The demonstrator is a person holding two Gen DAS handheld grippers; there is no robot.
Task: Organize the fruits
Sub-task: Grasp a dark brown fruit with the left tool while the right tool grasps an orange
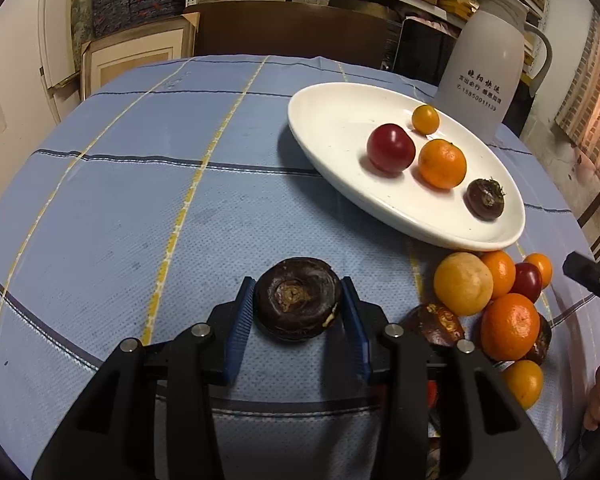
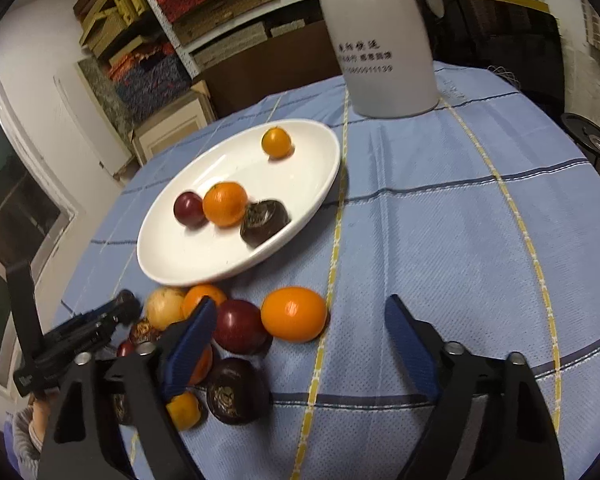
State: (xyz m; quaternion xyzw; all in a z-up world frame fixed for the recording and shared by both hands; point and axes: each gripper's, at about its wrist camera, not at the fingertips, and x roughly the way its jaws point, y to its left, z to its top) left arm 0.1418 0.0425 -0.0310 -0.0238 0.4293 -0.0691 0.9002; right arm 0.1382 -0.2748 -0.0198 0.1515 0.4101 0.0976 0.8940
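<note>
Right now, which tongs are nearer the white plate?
Right. The right tongs hang open just short of the white plate; the left tongs, gripping a dark fruit, sit farther back.

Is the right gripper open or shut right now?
Open. In the right wrist view the right gripper has its blue pads spread wide, with only blue checked tablecloth between them, nothing held.

"15850011139" on white flask [image 1: 487, 80]
</note>
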